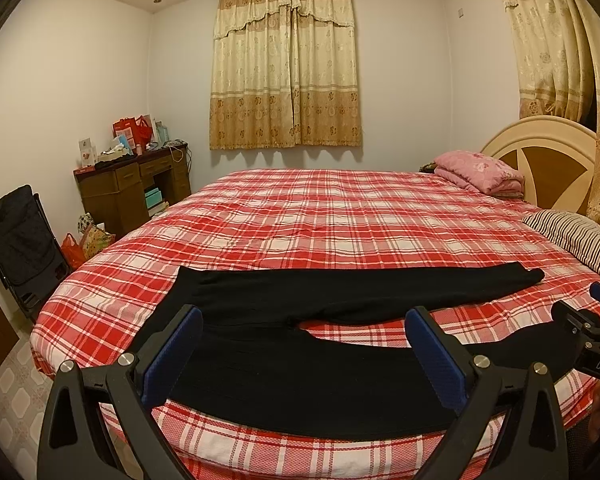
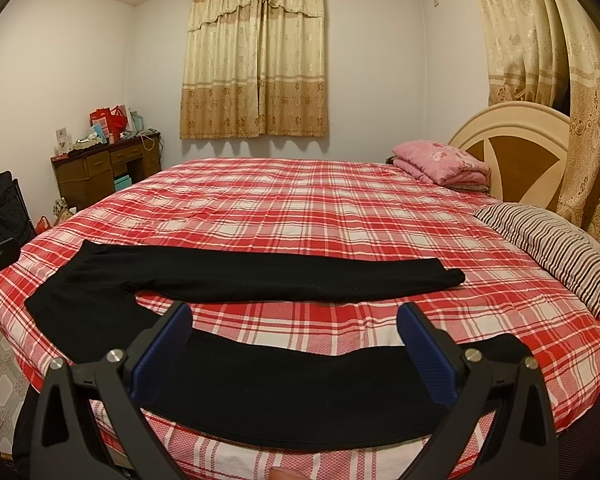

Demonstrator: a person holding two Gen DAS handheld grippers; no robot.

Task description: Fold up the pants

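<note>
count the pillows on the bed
1 striped pillow at the right edge of the bed. The pink folded thing by the headboard looks like a quilt; more may be hidden behind it.

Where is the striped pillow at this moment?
The striped pillow lies at the right edge of the bed, in front of the headboard and nearer the cameras than the folded pink quilt.
</note>
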